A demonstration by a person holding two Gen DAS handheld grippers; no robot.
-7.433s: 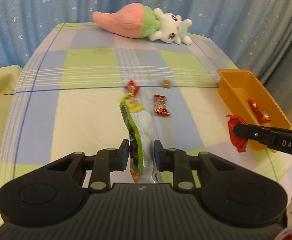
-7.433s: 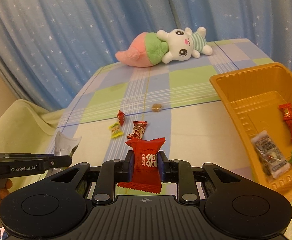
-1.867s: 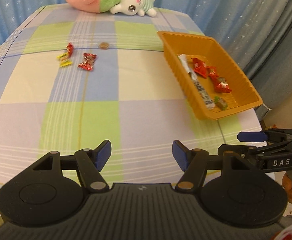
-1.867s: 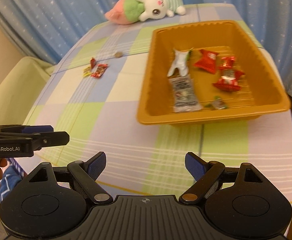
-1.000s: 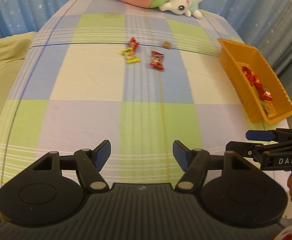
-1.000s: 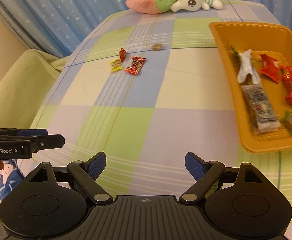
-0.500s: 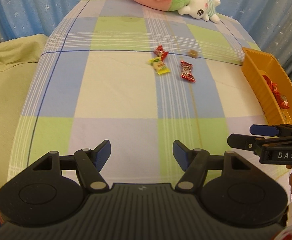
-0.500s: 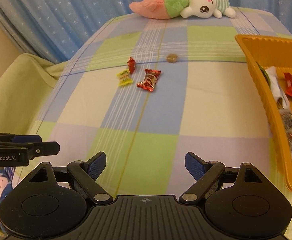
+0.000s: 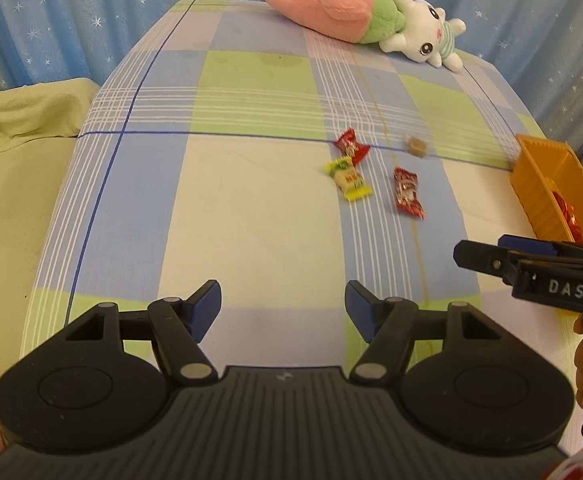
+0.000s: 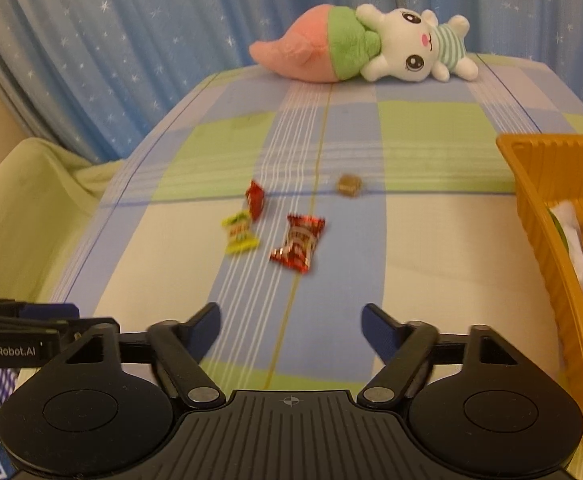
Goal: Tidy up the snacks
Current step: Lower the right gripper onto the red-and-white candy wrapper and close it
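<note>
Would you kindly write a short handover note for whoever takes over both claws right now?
Left claw: open, empty, above the checked cloth.
Right claw: empty, its jaws closing with nothing between them.
Done: several snacks already lie in the orange tray.
Left on the cloth: yellow-green candy, small red packet, larger red candy and brown cube, clustered ahead of both claws.
The plush bunny at the far edge is not a snack.

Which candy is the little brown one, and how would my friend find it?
Start at the plush bunny at the far end of the checked cloth, then come toward the loose sweets in the middle. The brown candy lies alone on the thin blue line, nearest the orange tray. It is small, squarish and brown; the others are red or yellow.
</note>
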